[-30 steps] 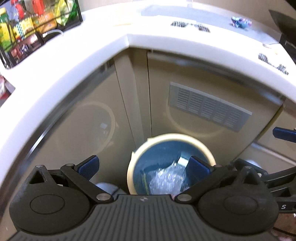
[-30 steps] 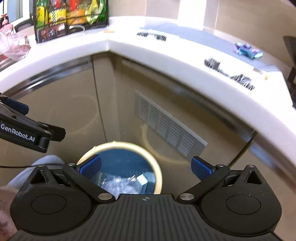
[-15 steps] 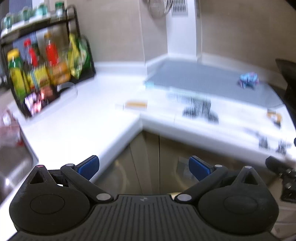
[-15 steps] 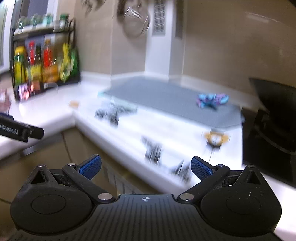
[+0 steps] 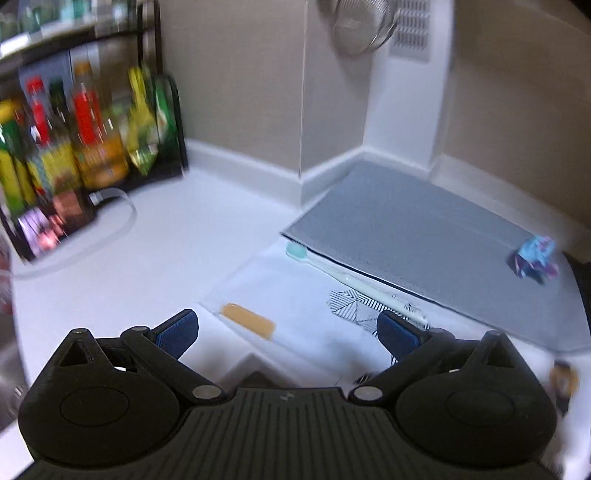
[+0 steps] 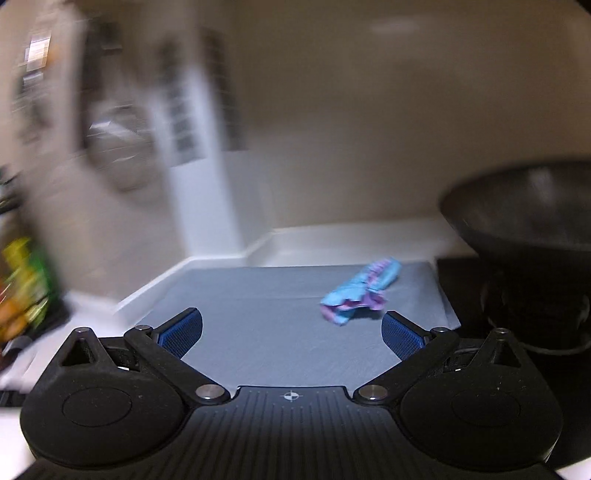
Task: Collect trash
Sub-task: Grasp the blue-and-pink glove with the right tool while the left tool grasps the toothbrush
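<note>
1. My right tool was spread wide with nothing between its pads. The crumpled blue-and-purple wrapper lay on the grey mat, just ahead of the right pad and apart from it.
2. My left tool was likewise released and empty, held above the front edge of the white desk. From there the wrapper sat well apart, at the mat's far right.
3. Only the left view showed an orange strip and a toothbrush lying on a white patterned sheet, the toothbrush along the mat's near edge. Only the right view showed a black pan, beside the mat's right edge.
4. A rack of bottles and packets stood at the left rear of the desk, blurred. A metal strainer hung on the wall above.
5. Nothing lay between the right tool and the wrapper.
</note>
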Demonstrator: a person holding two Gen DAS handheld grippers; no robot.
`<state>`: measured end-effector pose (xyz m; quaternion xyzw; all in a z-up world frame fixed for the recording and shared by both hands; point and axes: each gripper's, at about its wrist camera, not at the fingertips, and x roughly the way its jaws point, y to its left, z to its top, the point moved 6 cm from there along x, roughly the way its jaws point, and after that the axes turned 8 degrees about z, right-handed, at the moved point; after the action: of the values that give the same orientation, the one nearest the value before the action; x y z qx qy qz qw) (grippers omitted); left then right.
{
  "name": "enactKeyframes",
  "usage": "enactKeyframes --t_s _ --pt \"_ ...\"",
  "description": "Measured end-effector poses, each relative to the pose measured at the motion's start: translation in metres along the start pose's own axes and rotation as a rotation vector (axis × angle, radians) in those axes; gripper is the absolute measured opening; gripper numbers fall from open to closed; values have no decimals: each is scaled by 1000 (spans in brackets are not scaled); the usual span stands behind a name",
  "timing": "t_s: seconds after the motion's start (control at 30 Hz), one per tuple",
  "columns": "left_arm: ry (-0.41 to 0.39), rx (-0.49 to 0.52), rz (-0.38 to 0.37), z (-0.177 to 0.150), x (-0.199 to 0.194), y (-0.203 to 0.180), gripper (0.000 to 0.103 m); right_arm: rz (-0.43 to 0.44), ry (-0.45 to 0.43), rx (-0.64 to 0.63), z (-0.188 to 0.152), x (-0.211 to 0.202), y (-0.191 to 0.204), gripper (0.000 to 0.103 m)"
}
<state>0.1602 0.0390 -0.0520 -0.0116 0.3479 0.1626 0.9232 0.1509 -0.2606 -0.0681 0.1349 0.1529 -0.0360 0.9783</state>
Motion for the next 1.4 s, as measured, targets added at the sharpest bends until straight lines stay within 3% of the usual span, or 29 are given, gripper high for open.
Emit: enactKeyframes --t_s 0.1,0.2,0.47,0.63,0.73,0.83,0.97,1.4 --pt "88 -9 1 5 34 -14 103 -112 3 42 3 48 -26 103" --pt "147 7 0 9 62 -30 103 -166 64 71 0 94 -47 103" --pt "245 -23 1 22 111 -56 103 -233 164 134 -11 173 -79 103" --pt "260 -12 -20 30 126 -76 103 -244 184 73 -12 195 -76 103" --pt "280 20 -11 30 136 -89 103 -281 267 32 -23 213 -79 103" --pt "284 63 2 27 142 -97 103 -321 293 -53 -28 221 -73 103" --pt "267 109 5 22 143 -99 103 -317 294 -49 -27 223 -72 103" --pt "216 80 11 21 143 -100 103 -317 295 -53 -27 221 -71 103"
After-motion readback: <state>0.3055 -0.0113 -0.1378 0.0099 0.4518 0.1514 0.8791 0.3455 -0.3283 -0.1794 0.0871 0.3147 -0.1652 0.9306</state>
